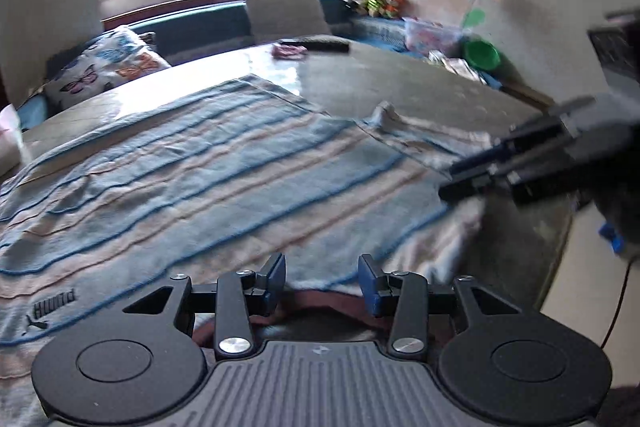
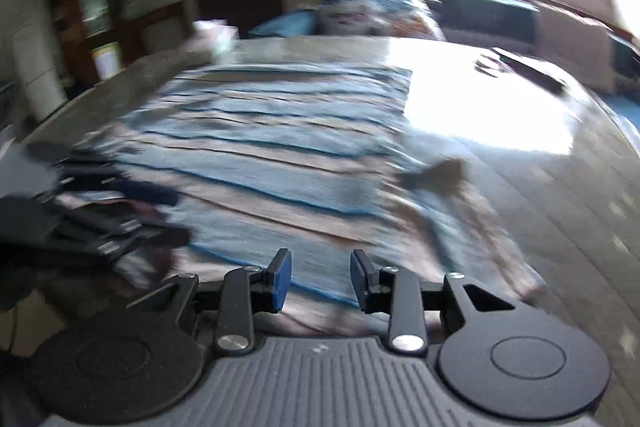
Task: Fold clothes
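shirt (image 1: 208,171) flat across the table (image 1: 420,87), collar at near edge; my left gripper (image 1: 322,281) and right gripper (image 2: 320,277) both spread, empty; pinch matching edges, lift evenly.

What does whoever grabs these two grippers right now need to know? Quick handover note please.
Left gripper: open, holding nothing, low over the near edge of the striped shirt, by its collar.
Right gripper: open, empty, over the shirt's right side near the sleeve; its view is motion-blurred.
Shirt: spread flat on the table, logo side up, bottom hem at the far side.
Done: shirt laid out; no fold visible yet.
Left: all the folds. A likely start is bringing the sleeves and sides in, then folding lengthwise.
Note: a dark remote and a small pink item sit at the far table edge, clear of the shirt.
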Demonstrator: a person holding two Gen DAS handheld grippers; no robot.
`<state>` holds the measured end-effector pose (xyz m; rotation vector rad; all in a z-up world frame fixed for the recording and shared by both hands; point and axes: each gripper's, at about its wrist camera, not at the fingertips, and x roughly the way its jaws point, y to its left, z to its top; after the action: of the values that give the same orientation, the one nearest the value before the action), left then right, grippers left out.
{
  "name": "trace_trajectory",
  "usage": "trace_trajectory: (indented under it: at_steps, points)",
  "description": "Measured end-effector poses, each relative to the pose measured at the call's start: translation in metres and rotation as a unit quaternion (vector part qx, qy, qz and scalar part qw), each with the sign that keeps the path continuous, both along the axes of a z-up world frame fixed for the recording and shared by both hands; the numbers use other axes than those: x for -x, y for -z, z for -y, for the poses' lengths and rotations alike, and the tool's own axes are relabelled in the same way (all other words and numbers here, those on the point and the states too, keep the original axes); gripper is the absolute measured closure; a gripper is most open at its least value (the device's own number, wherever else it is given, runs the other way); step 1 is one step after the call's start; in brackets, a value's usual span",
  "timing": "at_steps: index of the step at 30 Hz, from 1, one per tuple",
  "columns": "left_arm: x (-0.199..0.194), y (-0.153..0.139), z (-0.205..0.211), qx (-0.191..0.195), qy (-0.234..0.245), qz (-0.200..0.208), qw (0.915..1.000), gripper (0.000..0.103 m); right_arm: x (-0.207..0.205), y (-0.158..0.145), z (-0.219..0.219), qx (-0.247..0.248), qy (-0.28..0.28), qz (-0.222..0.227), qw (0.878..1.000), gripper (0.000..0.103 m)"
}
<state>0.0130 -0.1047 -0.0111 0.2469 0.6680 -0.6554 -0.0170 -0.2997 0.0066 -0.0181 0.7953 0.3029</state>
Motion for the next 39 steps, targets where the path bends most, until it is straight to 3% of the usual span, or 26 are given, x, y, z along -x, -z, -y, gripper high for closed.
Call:
trace_trajectory:
  at_steps: [8,13,23,27,29,30,31,34,39]
  points:
    - [0.007,-0.004,0.016,0.0,0.026,0.01,0.9996,0.056,0.0,0.007,0.032,-0.006,0.053,0.003,0.999,0.071]
    - [0.013,0.005,0.029,-0.021,0.052,0.012,0.9983,0.056,0.004,0.01,0.049,0.008,0.092,0.013,0.996,0.071]
    - [0.011,-0.003,0.028,-0.009,0.039,0.02,0.999,0.045,0.006,0.014,0.088,-0.013,0.193,0.022,0.981,0.07]
    - [0.008,-0.003,0.025,-0.011,0.018,0.018,0.9996,0.034,0.006,0.016,0.086,-0.02,0.196,0.026,0.98,0.071]
    - [0.007,-0.004,0.023,-0.009,0.005,0.019,0.9998,0.028,0.005,0.017,0.083,-0.019,0.195,0.029,0.98,0.079]
    - [0.007,-0.004,0.021,-0.008,-0.001,0.02,0.9998,0.025,0.005,0.016,0.081,-0.021,0.195,0.03,0.98,0.092]
    - [0.006,-0.005,0.018,-0.006,-0.007,0.021,0.9997,0.022,0.005,0.015,0.08,-0.026,0.196,0.031,0.98,0.094]
    - [0.004,-0.007,0.011,-0.002,-0.024,0.023,0.9994,0.015,0.008,0.006,0.075,-0.034,0.188,0.044,0.981,0.097]
    - [0.0,-0.011,-0.002,0.006,-0.053,0.028,0.9982,0.011,0.018,-0.028,0.05,-0.046,0.131,0.08,0.987,0.098]
